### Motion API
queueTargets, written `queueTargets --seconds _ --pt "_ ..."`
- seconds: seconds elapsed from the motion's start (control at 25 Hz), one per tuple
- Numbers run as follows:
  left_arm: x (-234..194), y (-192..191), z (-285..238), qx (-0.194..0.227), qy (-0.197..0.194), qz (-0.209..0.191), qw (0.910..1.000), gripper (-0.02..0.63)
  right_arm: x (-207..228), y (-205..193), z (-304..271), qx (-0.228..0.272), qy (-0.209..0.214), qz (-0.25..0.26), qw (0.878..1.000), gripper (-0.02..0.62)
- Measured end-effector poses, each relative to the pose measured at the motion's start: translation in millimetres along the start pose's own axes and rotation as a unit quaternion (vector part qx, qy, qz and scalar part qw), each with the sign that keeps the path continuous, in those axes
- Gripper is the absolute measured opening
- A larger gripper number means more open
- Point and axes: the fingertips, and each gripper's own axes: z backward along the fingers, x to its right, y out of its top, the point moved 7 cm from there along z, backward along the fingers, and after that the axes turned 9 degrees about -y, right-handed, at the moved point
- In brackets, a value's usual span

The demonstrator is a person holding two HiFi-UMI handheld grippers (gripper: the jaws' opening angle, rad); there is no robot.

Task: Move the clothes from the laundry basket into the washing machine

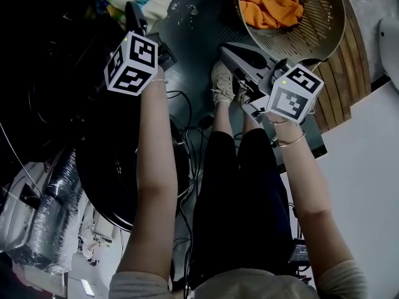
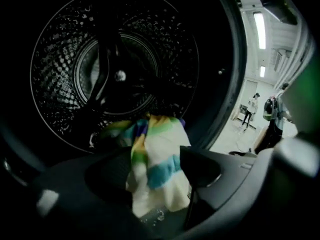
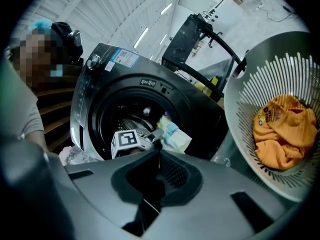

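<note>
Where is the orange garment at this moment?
The orange garment lies in the laundry basket at the head view's upper right, just beyond the right gripper; in the right gripper view it is far right, beside the washing machine.

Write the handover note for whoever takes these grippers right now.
Left gripper: open at the washer's mouth. The striped cloth sits between its jaws, unclamped, at the lower lip of the drum.
Right gripper: shut, empty, pointing toward the washer.
Basket: on the floor to the right, with one orange garment in it.
Done: the striped cloth has reached the washer.
Left: check that the cloth is fully inside the drum, then move the orange garment over.
</note>
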Motion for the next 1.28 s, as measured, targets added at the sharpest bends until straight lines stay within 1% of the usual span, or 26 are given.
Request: queueTargets --seconds 0.04,0.12,0.24,0.32,0.4,0.44,0.48,0.52,0.56,0.6,0.72,0.96,1.04,1.2,1.28 --pt "3 -10 4 -0.015 -0.01 -0.001 0.9998 0.317 0 0 0 0.0 -0.002 0.001 1.0 0.011" --pt "5 -33 7 -0.057 -0.014 -0.006 0.9983 0.332 -1 -1 -1 -0.001 -0.004 0.001 1.0 0.011" --pt "3 -60 4 -0.109 0.002 -0.013 0.994 0.334 -1 -2 0 0.0 -0.003 -0.002 1.0 0.011" --pt "-1 -62 -4 -0.12 0.019 -0.033 0.992 0.332 0 -3 0 0.001 -0.002 -0.003 1.0 0.012" --pt "-5 -57 -11 -0.122 0.036 -0.048 0.9908 0.329 1 -4 1 0.002 -0.003 -0.003 1.0 0.011" --pt "-6 -55 -13 -0.122 0.046 -0.055 0.9899 0.305 2 -5 2 0.003 -0.004 -0.004 1.0 0.012" --pt "-7 -53 -13 -0.121 0.056 -0.062 0.9891 0.251 3 -7 3 0.003 -0.006 -0.004 1.0 0.011" --pt "-7 -51 -13 -0.117 0.063 -0.067 0.9889 0.153 4 -8 4 0.004 -0.008 -0.005 1.0 0.011" --pt "-7 -49 -11 -0.111 0.063 -0.068 0.9895 0.082 4 -9 4 0.004 -0.009 -0.006 1.0 0.011" --pt "-6 -47 -10 -0.104 0.059 -0.066 0.9906 0.065 5 -10 4 0.005 -0.009 -0.007 1.0 0.011" --pt "-5 -40 -7 -0.084 0.048 -0.067 0.9931 0.049 4 -10 2 0.006 -0.006 -0.008 1.0 0.011" --pt "-16 -2 -20 -0.027 0.055 -0.081 0.9948 0.043 1 -3 0 0.013 -0.002 -0.007 1.0 0.011" --pt "-22 12 -29 -0.009 0.062 -0.09 0.994 0.043 0 -2 0 0.013 -0.002 -0.006 1.0 0.011" --pt "-35 39 -48 0.024 0.094 -0.106 0.9897 0.043 2 -4 -1 0.013 -0.002 -0.007 1.0 0.011" --pt "-36 51 -55 0.036 0.098 -0.117 0.9876 0.044 3 -6 -1 0.012 -0.003 -0.009 1.0 0.011"
